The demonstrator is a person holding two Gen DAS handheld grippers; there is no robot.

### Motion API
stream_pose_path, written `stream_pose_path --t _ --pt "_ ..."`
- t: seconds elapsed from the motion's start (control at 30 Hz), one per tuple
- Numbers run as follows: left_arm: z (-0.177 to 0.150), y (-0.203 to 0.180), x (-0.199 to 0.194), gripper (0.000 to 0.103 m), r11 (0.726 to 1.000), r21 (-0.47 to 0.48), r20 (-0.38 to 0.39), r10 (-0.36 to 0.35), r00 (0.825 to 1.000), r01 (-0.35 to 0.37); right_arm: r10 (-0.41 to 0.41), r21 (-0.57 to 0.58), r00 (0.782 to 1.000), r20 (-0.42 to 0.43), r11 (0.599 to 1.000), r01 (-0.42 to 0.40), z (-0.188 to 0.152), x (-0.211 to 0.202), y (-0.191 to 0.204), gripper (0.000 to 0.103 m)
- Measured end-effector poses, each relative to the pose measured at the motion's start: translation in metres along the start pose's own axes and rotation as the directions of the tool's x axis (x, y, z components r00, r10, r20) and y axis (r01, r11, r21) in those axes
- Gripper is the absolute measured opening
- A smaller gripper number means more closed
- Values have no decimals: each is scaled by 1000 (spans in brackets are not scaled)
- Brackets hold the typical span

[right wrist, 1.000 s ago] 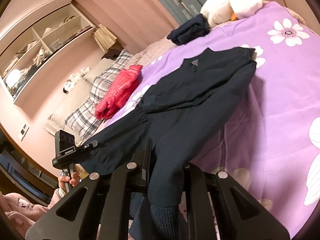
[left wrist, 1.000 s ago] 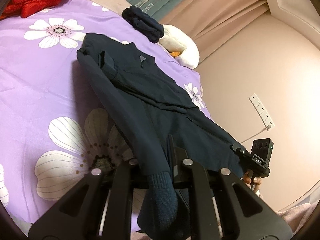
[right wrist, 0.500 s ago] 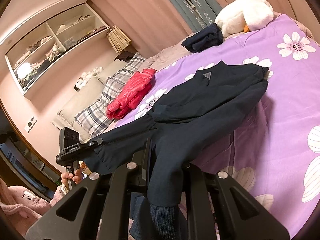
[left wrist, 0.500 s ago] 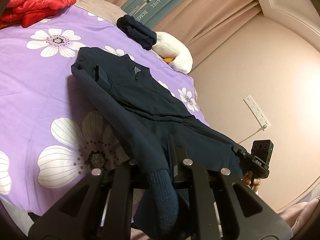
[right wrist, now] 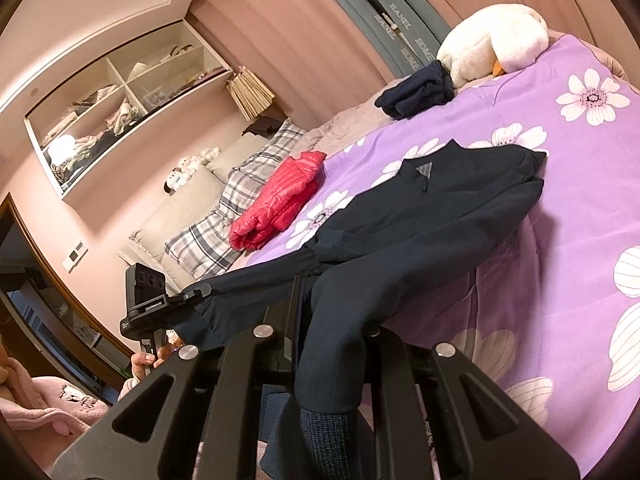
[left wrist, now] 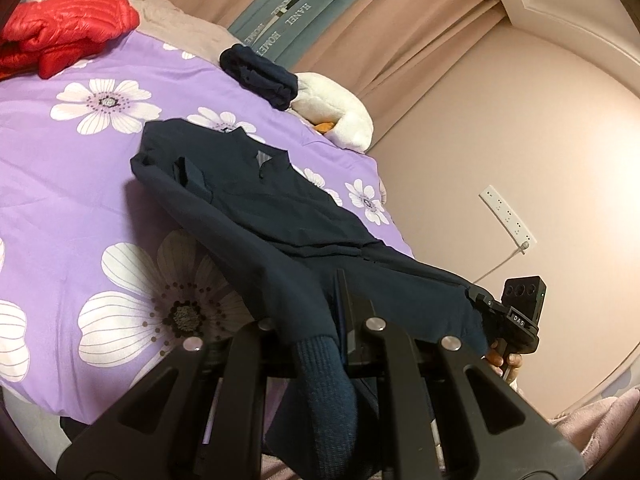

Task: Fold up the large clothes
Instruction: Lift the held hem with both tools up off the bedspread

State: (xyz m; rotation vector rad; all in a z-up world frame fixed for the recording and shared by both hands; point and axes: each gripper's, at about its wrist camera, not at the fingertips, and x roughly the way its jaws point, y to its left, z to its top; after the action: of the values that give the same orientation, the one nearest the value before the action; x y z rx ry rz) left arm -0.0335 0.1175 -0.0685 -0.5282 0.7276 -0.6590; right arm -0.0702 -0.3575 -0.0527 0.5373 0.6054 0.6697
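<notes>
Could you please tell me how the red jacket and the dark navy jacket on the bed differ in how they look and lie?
The red jacket is quilted and already bundled into a compact fold; the navy jacket is smooth and stretched out long. The red jacket lies near the plaid pillows, untouched; the navy jacket has its lower end lifted off the bed, clamped in the left gripper and right gripper. Both rest on the purple flowered cover.

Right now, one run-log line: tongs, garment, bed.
left tongs: shut on navy jacket hem | right tongs: shut on hem | collar end on purple bedspread | fold: not yet done
</notes>
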Motion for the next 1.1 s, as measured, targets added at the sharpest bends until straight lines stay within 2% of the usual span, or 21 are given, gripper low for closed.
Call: stream_pose_path --t 0.5,1.1 --pt "2 -30 -14 11 998 67 42 -13 999 10 38 -34 998 42 999 -37 4 -19 9 12" --pt "7 -64 -42 11 987 147 101 -85 991 69 127 -83 986 104 989 -119 15 -40 26 12"
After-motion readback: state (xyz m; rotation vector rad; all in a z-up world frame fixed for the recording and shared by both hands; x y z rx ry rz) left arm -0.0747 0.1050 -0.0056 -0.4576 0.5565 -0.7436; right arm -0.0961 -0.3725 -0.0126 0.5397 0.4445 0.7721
